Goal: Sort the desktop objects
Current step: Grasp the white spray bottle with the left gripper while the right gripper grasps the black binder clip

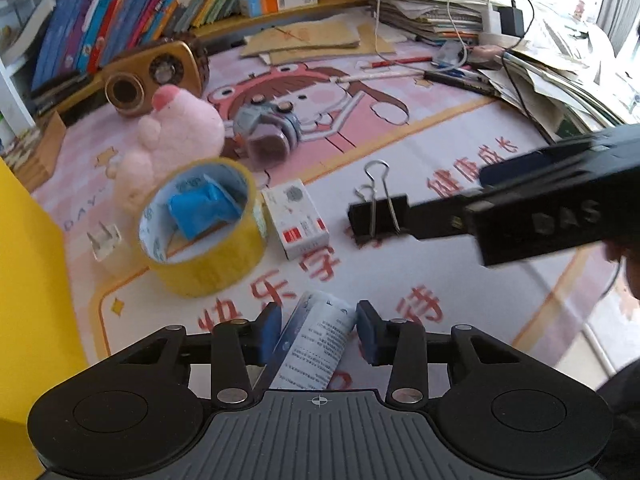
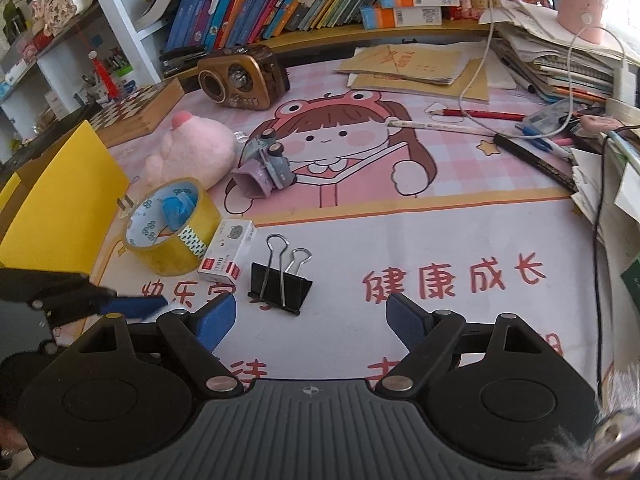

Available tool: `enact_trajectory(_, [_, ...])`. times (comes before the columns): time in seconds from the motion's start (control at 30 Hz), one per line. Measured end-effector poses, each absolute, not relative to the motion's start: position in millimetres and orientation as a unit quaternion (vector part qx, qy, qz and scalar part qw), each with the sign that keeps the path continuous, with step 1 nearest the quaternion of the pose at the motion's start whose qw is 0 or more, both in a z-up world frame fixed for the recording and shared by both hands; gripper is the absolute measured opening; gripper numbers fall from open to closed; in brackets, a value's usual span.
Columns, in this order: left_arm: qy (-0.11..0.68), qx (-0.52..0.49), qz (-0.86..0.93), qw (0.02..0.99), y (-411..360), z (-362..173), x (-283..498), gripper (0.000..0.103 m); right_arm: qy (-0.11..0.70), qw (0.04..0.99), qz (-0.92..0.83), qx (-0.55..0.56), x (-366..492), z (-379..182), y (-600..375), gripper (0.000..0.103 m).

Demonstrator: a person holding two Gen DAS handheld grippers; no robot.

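Left wrist view first: left gripper (image 1: 318, 334) pinching a white printed paper packet (image 1: 316, 344) between its blue pads, lifted near the front edge of the desk (image 1: 460, 152). Ahead, a roll of yellowish packing tape (image 1: 204, 226) with a blue scrap inside, touching a small white cardboard box with a red label (image 1: 296, 218). Just beside that, a large black binder clip with steel handles (image 1: 378, 216), the right gripper's dark finger reaching in right against it. Further back, a pink plush toy (image 1: 176, 136), a lilac toy car (image 1: 266, 134) and a brown retro radio (image 1: 156, 74). A yellow bin wall (image 1: 32, 280) at the left edge.

Over to the right wrist view: right gripper (image 2: 310, 318) spread wide, holding nothing, lined up on the binder clip (image 2: 280, 286) just ahead of the pads. Tape roll (image 2: 172, 232), box (image 2: 228, 256), plush (image 2: 192, 152) and car (image 2: 268, 164) all loose on the desk mat.

Judging progress: early days, one item in hand, nearly everything unsorted, pens and papers cluttering the right edge.
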State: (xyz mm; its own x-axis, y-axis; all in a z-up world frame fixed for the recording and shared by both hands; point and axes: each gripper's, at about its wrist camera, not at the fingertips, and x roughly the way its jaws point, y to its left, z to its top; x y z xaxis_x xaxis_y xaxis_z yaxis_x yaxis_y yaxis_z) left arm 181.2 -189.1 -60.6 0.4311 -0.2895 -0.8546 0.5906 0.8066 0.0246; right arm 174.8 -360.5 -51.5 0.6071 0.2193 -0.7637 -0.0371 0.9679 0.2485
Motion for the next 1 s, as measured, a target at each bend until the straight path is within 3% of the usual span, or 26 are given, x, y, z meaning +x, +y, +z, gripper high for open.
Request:
enact_trajectory(0.2, [0.484, 0.124, -0.236, 0.833, -175.4, -67.6, 181.4, 0.039, 0.447, 0.885, 0.088, 0.09, 187.8, -58.6, -346.7, 0.072])
enact_trajectory(0.3, [0.475, 0.125, -0.221, 0.843, -165.7, -69.4, 177.5, 0.043, 0.454, 0.883, 0.095, 0.077, 194.4, -63.5, -337.5, 0.066])
enact_trajectory(0.4, [0.474, 0.11, -0.206, 0.849, -158.4, -69.2, 178.4, 0.032, 0.458, 0.882, 0.097, 0.058, 200.4, -68.9, -326.4, 0.064])
enact_trajectory(0.53, [0.469, 0.044, -0.163, 0.867, -147.2, -70.3, 177.7, 0.031, 0.45, 0.888, 0.087, 0.026, 206.6, -73.9, -311.9, 0.061])
enact_trajectory(0.6, [0.468, 0.018, -0.146, 0.872, -143.4, -70.2, 177.0, 0.031, 0.441, 0.894, 0.079, 0.004, 208.7, -76.1, -306.9, 0.056])
enact_trajectory(0.67, [0.469, -0.003, -0.131, 0.873, -141.7, -69.1, 178.2, 0.031, 0.43, 0.899, 0.073, -0.028, 208.7, -77.5, -302.1, 0.042])
enact_trajectory(1.0, [0.445, -0.094, -0.092, 0.886, -115.9, -49.3, 177.2, 0.03, 0.425, 0.9, 0.088, 0.027, 201.9, -62.7, -329.3, 0.041])
